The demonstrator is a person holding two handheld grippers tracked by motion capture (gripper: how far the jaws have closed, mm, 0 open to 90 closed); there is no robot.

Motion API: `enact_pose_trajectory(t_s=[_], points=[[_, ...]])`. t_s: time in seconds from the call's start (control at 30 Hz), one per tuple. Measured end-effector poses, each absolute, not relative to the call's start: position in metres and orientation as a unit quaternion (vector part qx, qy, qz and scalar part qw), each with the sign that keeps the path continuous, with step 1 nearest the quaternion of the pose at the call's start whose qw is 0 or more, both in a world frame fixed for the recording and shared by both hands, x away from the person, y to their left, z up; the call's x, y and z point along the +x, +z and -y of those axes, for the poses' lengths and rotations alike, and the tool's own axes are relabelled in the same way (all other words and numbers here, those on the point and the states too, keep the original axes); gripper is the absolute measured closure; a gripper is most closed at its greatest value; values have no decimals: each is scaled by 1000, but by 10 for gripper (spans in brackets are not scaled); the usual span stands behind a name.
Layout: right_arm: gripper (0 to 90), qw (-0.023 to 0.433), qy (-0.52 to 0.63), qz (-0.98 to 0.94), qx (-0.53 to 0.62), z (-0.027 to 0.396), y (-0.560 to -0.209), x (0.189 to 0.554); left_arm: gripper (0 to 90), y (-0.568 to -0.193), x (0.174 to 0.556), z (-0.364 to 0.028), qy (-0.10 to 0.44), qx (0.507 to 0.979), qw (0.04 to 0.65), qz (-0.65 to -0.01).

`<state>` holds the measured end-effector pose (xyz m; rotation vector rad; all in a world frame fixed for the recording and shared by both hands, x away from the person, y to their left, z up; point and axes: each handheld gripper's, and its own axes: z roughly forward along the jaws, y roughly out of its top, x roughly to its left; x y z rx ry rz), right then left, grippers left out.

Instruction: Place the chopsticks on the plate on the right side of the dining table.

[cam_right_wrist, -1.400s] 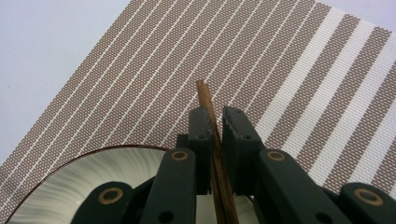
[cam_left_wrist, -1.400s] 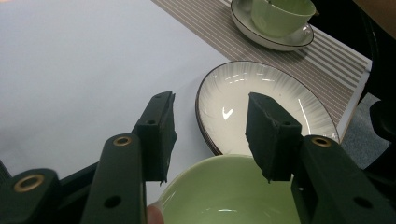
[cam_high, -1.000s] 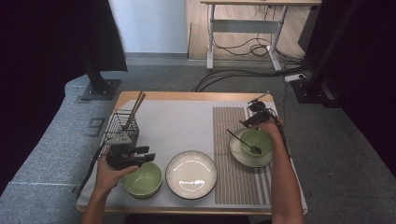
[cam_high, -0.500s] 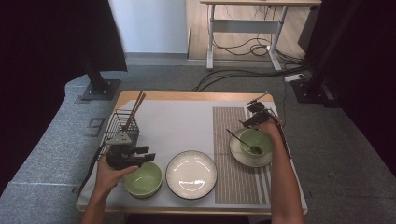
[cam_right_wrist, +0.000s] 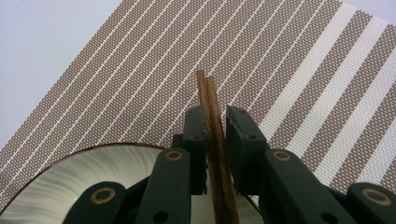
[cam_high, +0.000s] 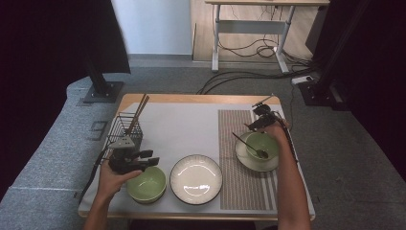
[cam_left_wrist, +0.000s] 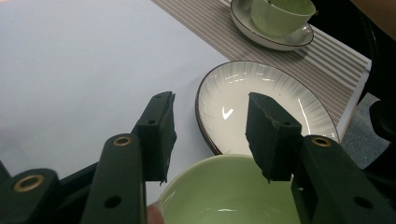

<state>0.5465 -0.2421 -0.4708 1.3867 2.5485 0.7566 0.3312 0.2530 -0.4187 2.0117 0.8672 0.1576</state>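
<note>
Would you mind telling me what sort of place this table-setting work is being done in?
Probably a lab or studio rather than a dining room: dark curtains hang at the sides, cables lie on grey carpet under a desk frame, and the small table stands alone.

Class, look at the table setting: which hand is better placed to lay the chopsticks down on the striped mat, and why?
Right. The right gripper is shut on the chopsticks and hovers over the striped mat. The left gripper is open over the green bowl, across the table.
</note>
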Motion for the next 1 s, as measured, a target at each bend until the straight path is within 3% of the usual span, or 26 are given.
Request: enact_pose_trajectory(t_s=[0.67,1.0], points=[[775,71,252,-853,452,235,-471,549,522,-419,331,-253,64,815,456,-352],[701,68,257,-850,455,239,-468,547,522,-418,331,-254,64,814,457,-352]])
